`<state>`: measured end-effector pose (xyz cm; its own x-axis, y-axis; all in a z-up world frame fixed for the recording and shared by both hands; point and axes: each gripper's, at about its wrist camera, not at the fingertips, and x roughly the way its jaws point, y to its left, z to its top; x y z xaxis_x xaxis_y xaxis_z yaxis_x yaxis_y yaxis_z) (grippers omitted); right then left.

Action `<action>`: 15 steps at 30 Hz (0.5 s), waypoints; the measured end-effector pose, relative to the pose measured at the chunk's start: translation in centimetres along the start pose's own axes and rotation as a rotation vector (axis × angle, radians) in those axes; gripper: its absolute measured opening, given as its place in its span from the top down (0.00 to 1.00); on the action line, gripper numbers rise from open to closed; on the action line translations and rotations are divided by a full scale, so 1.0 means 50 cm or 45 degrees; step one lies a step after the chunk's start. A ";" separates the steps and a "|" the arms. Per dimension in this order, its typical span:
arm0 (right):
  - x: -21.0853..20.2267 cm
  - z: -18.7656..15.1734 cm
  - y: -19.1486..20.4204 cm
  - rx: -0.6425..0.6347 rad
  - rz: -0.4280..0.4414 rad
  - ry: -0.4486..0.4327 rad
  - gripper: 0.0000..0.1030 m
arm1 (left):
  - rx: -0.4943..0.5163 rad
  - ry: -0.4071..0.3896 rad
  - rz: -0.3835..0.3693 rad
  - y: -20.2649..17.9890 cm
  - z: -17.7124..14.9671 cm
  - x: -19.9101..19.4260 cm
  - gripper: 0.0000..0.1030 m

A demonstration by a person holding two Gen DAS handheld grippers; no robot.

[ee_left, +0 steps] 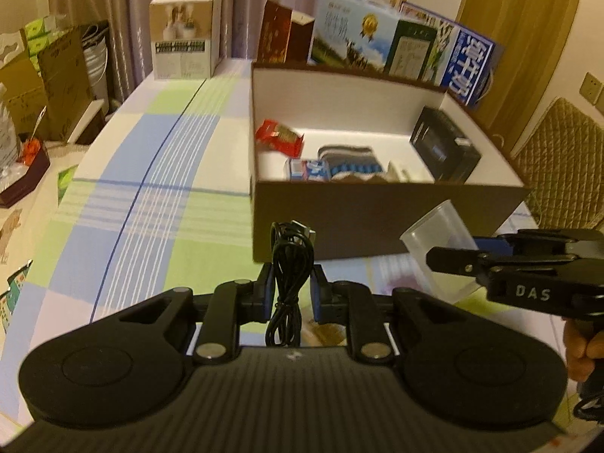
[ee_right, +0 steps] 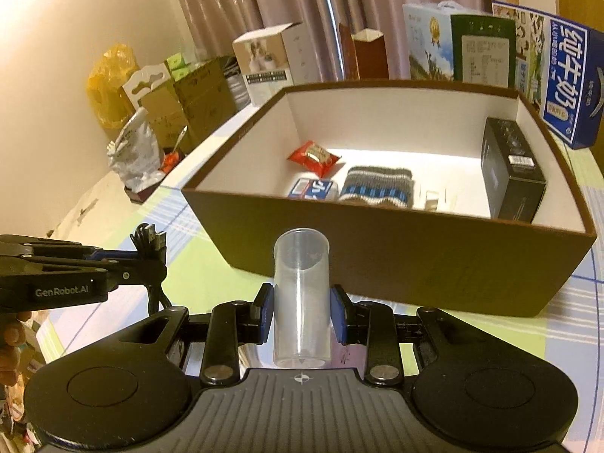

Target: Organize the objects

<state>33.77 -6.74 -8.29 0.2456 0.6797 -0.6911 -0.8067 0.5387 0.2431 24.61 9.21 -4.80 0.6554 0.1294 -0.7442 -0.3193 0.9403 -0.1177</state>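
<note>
My left gripper (ee_left: 292, 283) is shut on a coiled black USB cable (ee_left: 288, 275), held above the table just in front of the brown box (ee_left: 377, 219). My right gripper (ee_right: 301, 304) is shut on a clear plastic cup (ee_right: 301, 298), also just in front of the box (ee_right: 415, 264). Each gripper shows in the other's view: the right one (ee_left: 453, 253) with the cup (ee_left: 438, 241), the left one (ee_right: 151, 256) with the cable (ee_right: 151, 241). The box holds a red snack packet (ee_right: 315, 157), a blue-white carton (ee_right: 311, 188), a striped knitted item (ee_right: 377, 188) and a black box (ee_right: 509, 173).
The table has a checked cloth (ee_left: 151, 188). Cartons stand behind the box: a white one (ee_left: 185, 37), a dark red one (ee_left: 287, 34), milk cartons (ee_left: 400, 41). Cardboard boxes and bags (ee_right: 170, 105) stand off the table's left. A quilted chair (ee_left: 562, 158) is at right.
</note>
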 end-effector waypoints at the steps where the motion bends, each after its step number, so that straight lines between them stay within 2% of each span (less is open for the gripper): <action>1: -0.004 0.003 0.000 0.000 0.001 -0.008 0.72 | 0.002 -0.010 -0.003 -0.003 0.003 -0.005 0.85; 15: -0.044 0.046 -0.010 0.015 -0.011 -0.104 0.72 | 0.037 -0.113 -0.053 -0.036 0.067 -0.044 0.85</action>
<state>34.87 -7.39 -5.33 0.2962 0.7133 -0.6352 -0.7982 0.5501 0.2455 26.04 8.27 -0.75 0.7262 0.1164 -0.6775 -0.2713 0.9541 -0.1268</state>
